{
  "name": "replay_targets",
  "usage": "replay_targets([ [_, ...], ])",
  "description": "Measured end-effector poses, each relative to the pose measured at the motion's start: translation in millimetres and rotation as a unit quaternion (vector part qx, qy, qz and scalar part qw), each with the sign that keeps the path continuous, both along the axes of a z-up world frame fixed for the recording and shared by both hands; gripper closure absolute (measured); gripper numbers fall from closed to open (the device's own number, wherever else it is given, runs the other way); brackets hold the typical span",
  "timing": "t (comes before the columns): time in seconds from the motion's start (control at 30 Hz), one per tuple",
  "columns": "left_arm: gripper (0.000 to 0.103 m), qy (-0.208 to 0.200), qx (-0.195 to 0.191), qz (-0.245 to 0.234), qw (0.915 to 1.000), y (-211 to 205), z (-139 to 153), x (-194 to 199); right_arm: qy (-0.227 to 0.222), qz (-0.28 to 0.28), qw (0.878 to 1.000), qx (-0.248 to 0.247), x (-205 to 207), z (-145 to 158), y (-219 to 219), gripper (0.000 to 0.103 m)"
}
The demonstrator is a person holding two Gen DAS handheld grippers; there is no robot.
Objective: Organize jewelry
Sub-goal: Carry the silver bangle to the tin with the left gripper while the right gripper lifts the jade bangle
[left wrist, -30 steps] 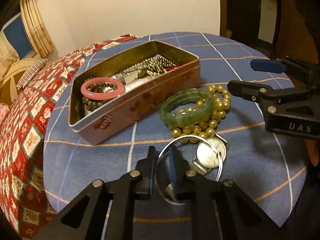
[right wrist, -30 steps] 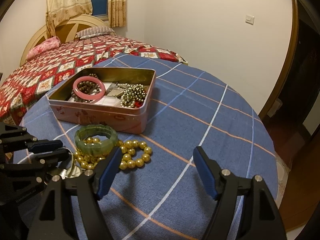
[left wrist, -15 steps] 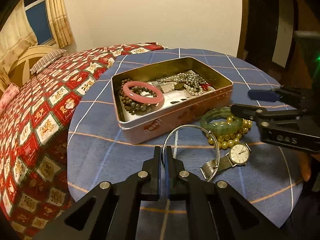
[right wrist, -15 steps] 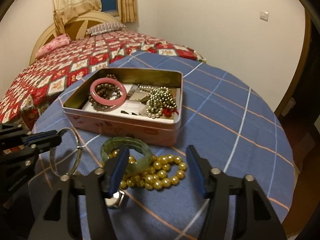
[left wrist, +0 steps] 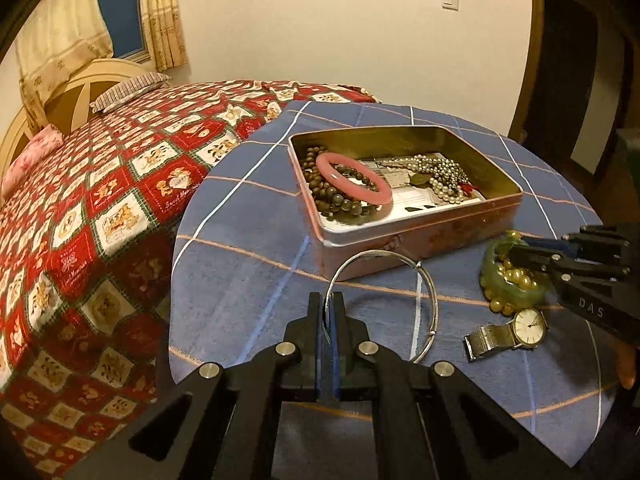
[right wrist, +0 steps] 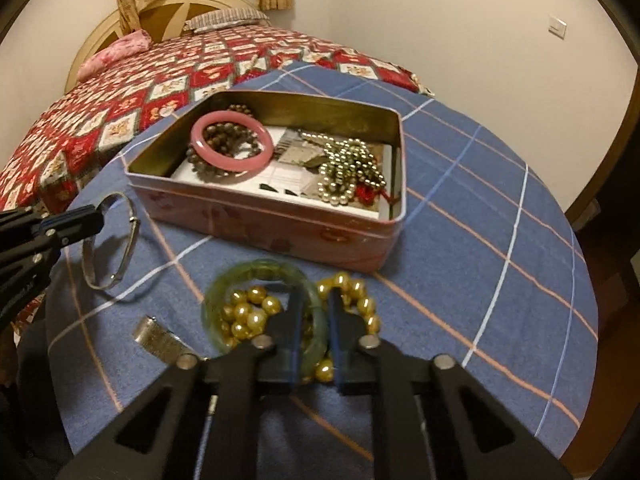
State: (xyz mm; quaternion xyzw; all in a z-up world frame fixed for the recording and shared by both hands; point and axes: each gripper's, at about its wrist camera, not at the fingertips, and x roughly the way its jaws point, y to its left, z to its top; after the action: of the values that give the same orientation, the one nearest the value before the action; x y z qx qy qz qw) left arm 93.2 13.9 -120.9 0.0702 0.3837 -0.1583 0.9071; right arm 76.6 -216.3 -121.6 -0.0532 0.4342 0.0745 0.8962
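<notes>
Silver bangle (left wrist: 384, 304) pinched in left tool (left wrist: 329, 320); right tool (right wrist: 316, 320) straddles green bangle (right wrist: 262, 276).

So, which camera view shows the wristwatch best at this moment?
The left wrist view. There the wristwatch lies in full on the blue cloth, with its round white dial and mesh strap, just below the green bangle. The right wrist view shows only the end of its mesh strap; the dial is hidden behind the right gripper.
</notes>
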Motion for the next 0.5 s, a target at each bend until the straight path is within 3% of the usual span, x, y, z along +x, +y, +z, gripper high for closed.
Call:
replay_targets([
  [0.5,0.101,-0.033,-0.001,0.007,0.9994,-4.2,31.7,0.0,-0.077,0.006,0.997,-0.014,-15.6,41.1,7.0,0.094],
])
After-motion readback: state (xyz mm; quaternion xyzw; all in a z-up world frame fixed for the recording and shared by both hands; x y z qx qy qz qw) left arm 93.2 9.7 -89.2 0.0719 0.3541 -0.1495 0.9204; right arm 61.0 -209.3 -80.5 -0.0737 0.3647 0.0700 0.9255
